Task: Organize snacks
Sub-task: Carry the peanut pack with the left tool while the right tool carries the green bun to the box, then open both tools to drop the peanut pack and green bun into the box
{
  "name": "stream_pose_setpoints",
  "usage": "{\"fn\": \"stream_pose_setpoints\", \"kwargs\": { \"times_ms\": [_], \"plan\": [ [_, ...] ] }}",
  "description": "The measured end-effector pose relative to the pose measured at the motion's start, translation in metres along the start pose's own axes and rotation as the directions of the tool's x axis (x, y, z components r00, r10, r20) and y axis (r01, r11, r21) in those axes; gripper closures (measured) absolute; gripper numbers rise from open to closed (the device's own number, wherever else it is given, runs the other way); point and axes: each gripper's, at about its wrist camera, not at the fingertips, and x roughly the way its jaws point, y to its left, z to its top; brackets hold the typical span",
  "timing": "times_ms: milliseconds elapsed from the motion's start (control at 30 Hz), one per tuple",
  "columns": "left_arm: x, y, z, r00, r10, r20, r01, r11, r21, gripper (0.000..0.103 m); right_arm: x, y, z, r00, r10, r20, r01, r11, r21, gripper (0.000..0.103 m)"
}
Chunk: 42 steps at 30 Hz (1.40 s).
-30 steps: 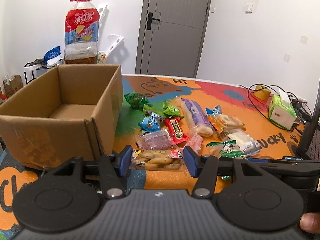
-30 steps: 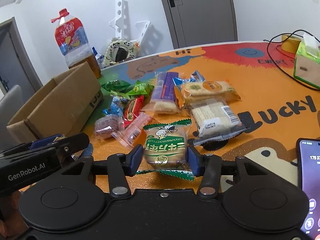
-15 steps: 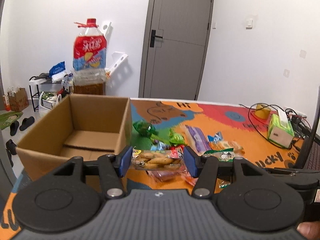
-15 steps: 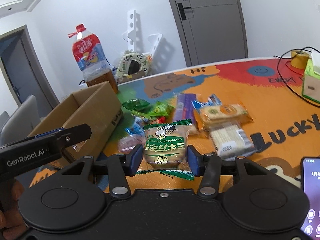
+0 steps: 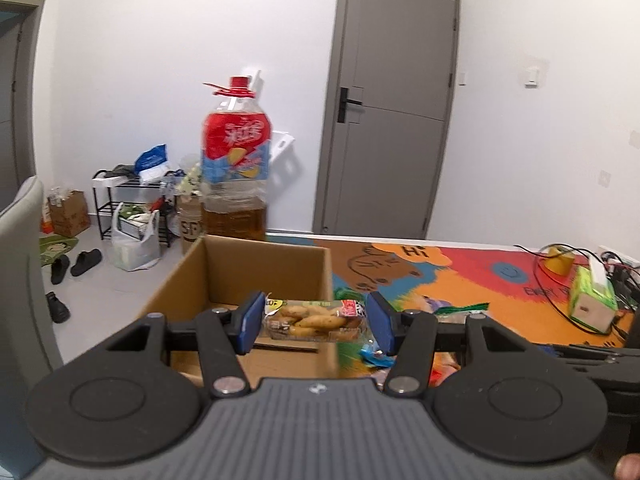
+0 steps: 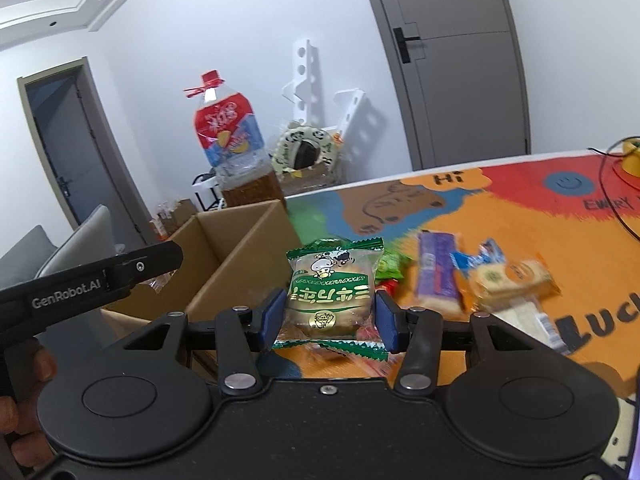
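Observation:
My left gripper [image 5: 316, 323] is shut on a clear pack of small biscuits [image 5: 314, 320] and holds it in the air over the near right corner of the open cardboard box [image 5: 256, 264]. My right gripper [image 6: 330, 322] is shut on a green-and-white wrapped cake [image 6: 332, 288], lifted above the table, just right of the box [image 6: 240, 252]. The left gripper's arm [image 6: 92, 284] shows at the left of the right wrist view. Several wrapped snacks [image 6: 436, 276] lie on the colourful tabletop [image 6: 520, 208].
A large bottle with a red label [image 5: 234, 168] stands behind the box. A green tissue box [image 5: 592, 300], cables and a yellow tape roll [image 5: 560, 260] sit at the table's far right. A grey chair [image 5: 24, 260] is at the left.
Both grippers have risen from the table with their snacks and moved left toward the box. The left one now hangs over the box's corner.

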Motion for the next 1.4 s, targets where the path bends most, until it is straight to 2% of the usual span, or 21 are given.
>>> {"fn": "stream_pose_setpoints", "kwargs": {
  "times_ms": [233, 433, 700, 800, 867, 900, 1033, 1400],
  "plan": [
    [0.008, 0.026, 0.008, 0.999, 0.052, -0.003, -0.052, 0.998, -0.020, 0.048, 0.010, 0.016, 0.009, 0.999, 0.038, 0.002, -0.038, 0.999, -0.019, 0.055],
    [0.023, 0.048, 0.008, 0.995, 0.091, -0.041, -0.093, 0.994, -0.053, 0.048, 0.019, 0.029, 0.013, 0.998, 0.065, -0.003, -0.065, 0.997, -0.031, 0.055],
    [0.035, 0.067, 0.007, 0.992, 0.104, -0.073, -0.110, 0.990, -0.085, 0.047, 0.032, 0.043, 0.019, 0.996, 0.092, -0.010, -0.093, 0.995, -0.046, 0.055],
    [0.034, 0.070, 0.009, 0.993, 0.097, -0.073, -0.103, 0.990, -0.097, 0.043, 0.036, 0.048, 0.020, 0.994, 0.104, -0.015, -0.105, 0.993, -0.049, 0.055],
    [0.032, 0.071, 0.009, 0.993, 0.097, -0.069, -0.103, 0.990, -0.097, 0.032, 0.039, 0.052, 0.021, 0.994, 0.111, -0.018, -0.111, 0.992, -0.052, 0.055],
    [0.031, 0.071, 0.009, 0.993, 0.099, -0.063, -0.105, 0.990, -0.097, 0.030, 0.040, 0.054, 0.021, 0.993, 0.114, -0.020, -0.115, 0.992, -0.054, 0.055],
    [0.023, 0.077, 0.011, 0.992, 0.119, -0.048, -0.124, 0.987, -0.107, 0.030, 0.046, 0.061, 0.022, 0.991, 0.131, -0.026, -0.132, 0.989, -0.062, 0.055],
    [0.004, 0.106, 0.008, 0.982, 0.175, -0.071, -0.184, 0.970, -0.161, 0.027, 0.058, 0.087, 0.025, 0.980, 0.196, -0.040, -0.198, 0.977, -0.080, 0.055]
  ]
}}
